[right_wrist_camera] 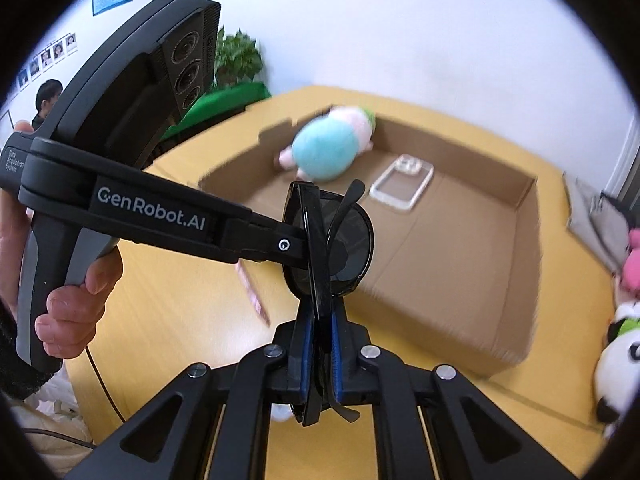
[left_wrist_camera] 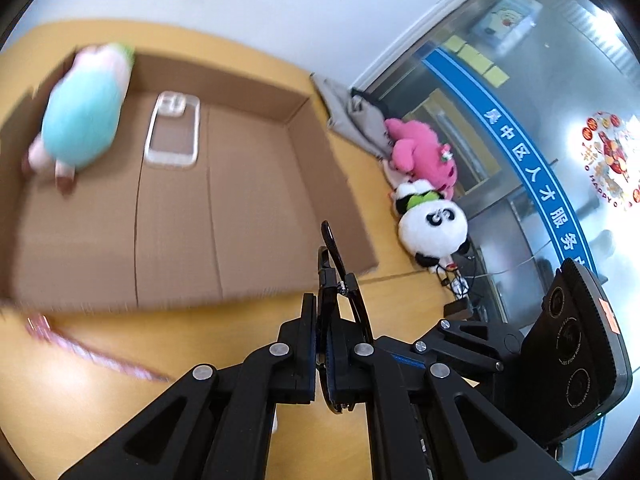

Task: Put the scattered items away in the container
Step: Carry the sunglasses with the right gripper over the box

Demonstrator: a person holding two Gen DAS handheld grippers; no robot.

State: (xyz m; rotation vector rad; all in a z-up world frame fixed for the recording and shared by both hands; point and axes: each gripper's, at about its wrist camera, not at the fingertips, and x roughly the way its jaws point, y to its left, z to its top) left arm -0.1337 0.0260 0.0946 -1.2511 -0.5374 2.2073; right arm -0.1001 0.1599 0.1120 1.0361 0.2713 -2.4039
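Both grippers' fingers (right_wrist_camera: 318, 344) clamped on folded sunglasses (right_wrist_camera: 332, 248), lower frame hidden; cardboard box (right_wrist_camera: 516, 280) beyond, blurred.

Wall: plain white (left_wrist_camera: 280, 4), ahead of my grippers beyond the table.
Table: round, yellow wood (right_wrist_camera: 532, 396), under both my grippers.
Glass partition: to the right of my left gripper, with a blue lettered band (left_wrist_camera: 520, 152) and a red sticker (left_wrist_camera: 608, 152).
Plant: leafy, green (right_wrist_camera: 238, 58), left of my right gripper.
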